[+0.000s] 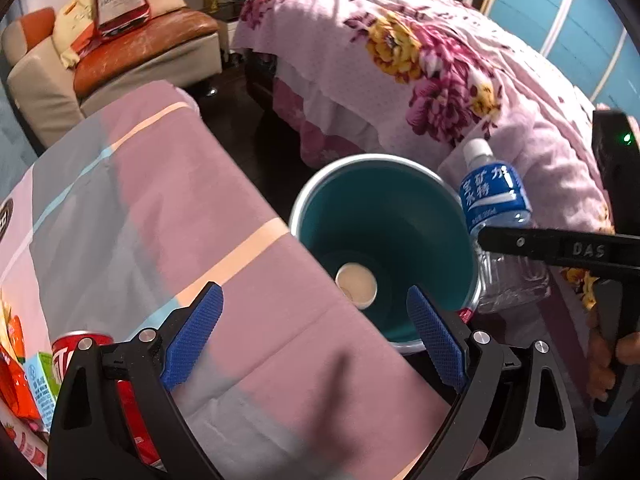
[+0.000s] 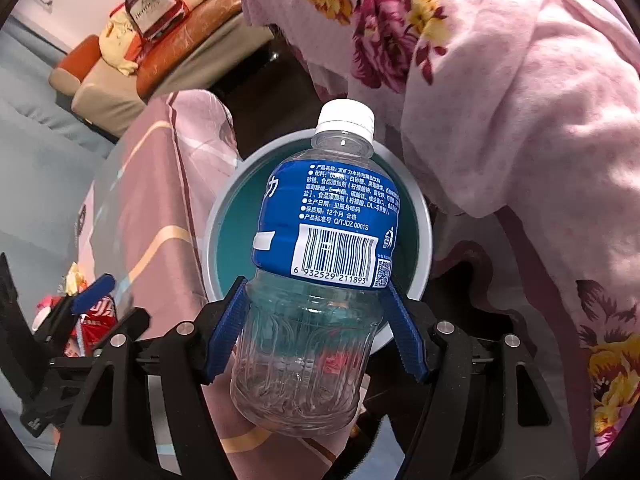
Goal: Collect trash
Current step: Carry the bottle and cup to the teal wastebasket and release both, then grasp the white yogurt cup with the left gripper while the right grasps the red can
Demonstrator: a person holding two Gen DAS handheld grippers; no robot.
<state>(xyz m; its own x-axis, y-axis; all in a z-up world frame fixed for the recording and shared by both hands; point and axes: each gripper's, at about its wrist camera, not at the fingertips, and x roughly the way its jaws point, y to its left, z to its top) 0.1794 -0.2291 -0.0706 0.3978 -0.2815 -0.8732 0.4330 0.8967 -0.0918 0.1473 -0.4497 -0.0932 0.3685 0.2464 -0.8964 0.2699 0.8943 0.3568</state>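
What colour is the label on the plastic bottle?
Blue with white print and a barcode, on the plastic bottle; clearest in the right wrist view.

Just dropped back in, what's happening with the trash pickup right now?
A person is clearing trash with a gripper in each hand. The right gripper is clamped on an empty plastic bottle and holds it over the teal bin, not yet dropped. A paper cup already lies at the bin's bottom. The left gripper is open and empty above the pink cloth, with a red can and snack packs beside it.
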